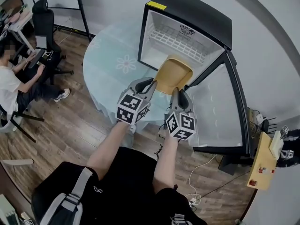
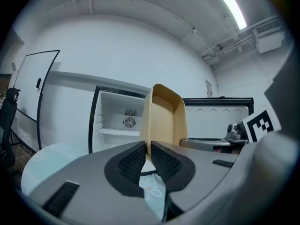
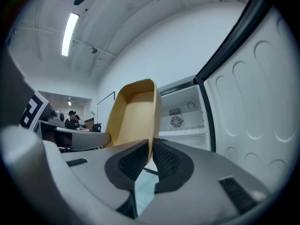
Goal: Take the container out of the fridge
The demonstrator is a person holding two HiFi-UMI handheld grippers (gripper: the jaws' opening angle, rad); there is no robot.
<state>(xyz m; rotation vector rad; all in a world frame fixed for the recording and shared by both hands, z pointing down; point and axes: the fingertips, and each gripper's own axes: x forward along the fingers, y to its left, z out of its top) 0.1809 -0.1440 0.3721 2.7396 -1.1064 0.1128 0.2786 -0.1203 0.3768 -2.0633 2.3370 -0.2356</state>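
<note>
Both grippers are clamped on the tan plastic rectangular container [image 1: 172,74]. My left gripper [image 2: 148,149] is pinching its left wall and my right gripper [image 3: 152,146] the right wall. Jaws are nearly together on each, with just the thin wall squeezed between the pads. The container is held tilted over the round pale-blue table [image 1: 105,69], right at the mouth of the black mini fridge [image 1: 201,13], whose door [image 1: 220,116] is swung wide on my right.

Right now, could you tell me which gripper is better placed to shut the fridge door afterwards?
Probably right: the right gripper, shut on the container, sits beside the open door; the left gripper grips its far side.
</note>
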